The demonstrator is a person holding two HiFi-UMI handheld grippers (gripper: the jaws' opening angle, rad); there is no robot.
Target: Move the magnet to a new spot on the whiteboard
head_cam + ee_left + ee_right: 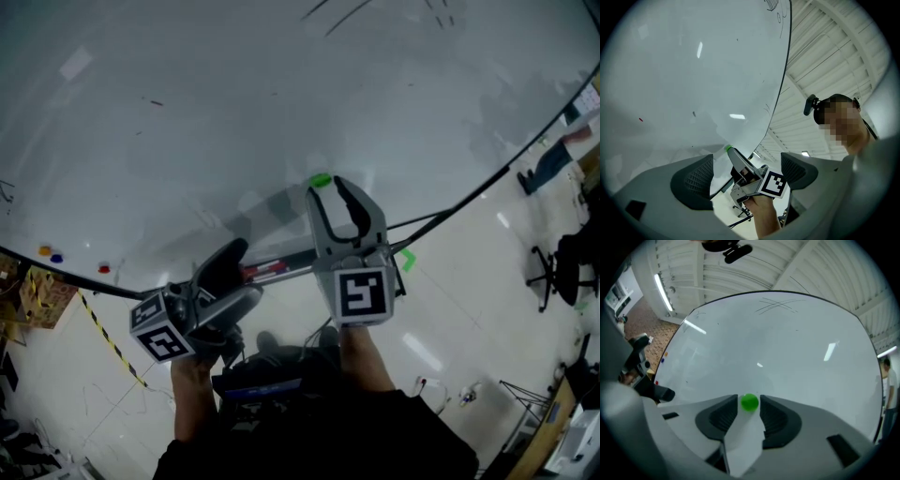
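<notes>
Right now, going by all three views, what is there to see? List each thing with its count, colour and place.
whiteboard: one, white, fills the view ahead, faint pen marks near its top
green magnet: one, green, on the whiteboard, between the right tool's jaws
small magnets: three, orange, blue and red, near the whiteboard's lower left edge
office chair: one, black, on the floor at the right
striped tape: one strip, yellow and black, on the floor at the lower left
right tool: one, grey, jaws apart on either side of the green magnet
left tool: one, grey, jaws apart, nothing between them
</notes>
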